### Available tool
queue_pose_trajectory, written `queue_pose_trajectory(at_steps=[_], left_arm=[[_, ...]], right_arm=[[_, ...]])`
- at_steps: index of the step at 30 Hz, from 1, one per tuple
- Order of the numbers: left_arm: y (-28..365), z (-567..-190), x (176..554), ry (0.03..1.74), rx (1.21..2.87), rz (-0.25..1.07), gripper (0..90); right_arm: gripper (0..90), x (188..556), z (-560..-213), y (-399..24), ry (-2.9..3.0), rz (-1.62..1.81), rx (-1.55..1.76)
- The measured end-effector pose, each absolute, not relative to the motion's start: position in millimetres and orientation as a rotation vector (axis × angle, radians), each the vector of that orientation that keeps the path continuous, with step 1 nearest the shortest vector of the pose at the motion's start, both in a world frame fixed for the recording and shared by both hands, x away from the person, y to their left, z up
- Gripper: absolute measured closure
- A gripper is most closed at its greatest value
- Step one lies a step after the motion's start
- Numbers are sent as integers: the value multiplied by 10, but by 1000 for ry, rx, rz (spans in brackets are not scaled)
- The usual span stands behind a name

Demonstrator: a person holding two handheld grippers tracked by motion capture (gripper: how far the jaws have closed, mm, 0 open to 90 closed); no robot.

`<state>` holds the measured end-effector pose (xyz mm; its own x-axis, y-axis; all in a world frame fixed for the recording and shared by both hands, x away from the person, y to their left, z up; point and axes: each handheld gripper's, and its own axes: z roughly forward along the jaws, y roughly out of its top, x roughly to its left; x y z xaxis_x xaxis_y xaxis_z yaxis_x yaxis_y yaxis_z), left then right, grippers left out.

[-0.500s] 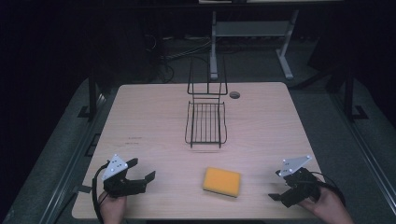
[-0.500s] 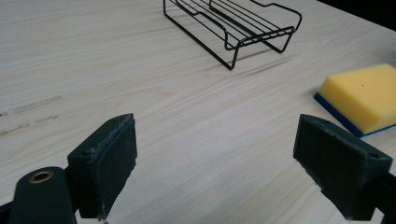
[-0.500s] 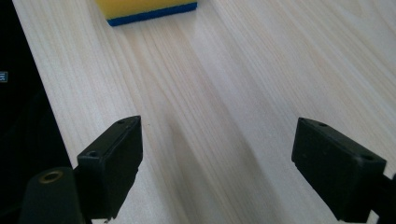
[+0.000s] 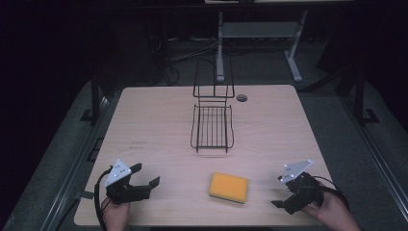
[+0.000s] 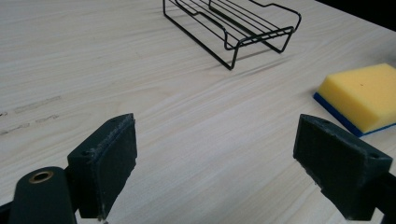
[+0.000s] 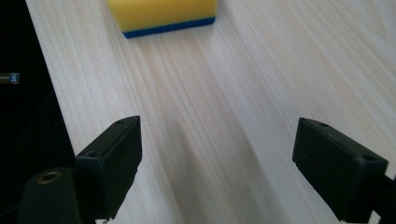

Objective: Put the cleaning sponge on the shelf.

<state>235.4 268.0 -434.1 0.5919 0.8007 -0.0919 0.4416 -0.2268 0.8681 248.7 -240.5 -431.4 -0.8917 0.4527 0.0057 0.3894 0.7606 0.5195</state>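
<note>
A yellow sponge (image 4: 229, 187) with a blue underside lies flat on the wooden table near its front edge, between my two grippers. My left gripper (image 4: 146, 174) rests low at the front left, open, jaws wide apart and pointing toward the sponge. In the left gripper view the gripper (image 5: 217, 128) holds nothing, and the sponge (image 5: 362, 93) lies ahead to the right. My right gripper (image 4: 278, 192) is at the front right, open and empty. In the right gripper view the gripper (image 6: 219, 126) faces the sponge (image 6: 163, 14) straight ahead, some way off.
A black wire rack (image 4: 212, 126) with an upright back stands at the table's middle, beyond the sponge, and appears as the rack (image 5: 233, 23) in the left gripper view. A round cable hole (image 4: 241, 97) sits behind it. The table's front edge (image 6: 42, 116) runs close to the right gripper.
My right gripper has edged a little to the left, toward the sponge. The left gripper, sponge and rack stay where they were.
</note>
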Motion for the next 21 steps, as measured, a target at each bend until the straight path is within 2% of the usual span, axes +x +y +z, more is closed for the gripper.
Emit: queue_pose_trajectory(at_steps=[21], left_arm=[[2685,-4325,2331,995,1857,486,128]], right_arm=[[152,2527,-4165,-2126,2865,796,574]])
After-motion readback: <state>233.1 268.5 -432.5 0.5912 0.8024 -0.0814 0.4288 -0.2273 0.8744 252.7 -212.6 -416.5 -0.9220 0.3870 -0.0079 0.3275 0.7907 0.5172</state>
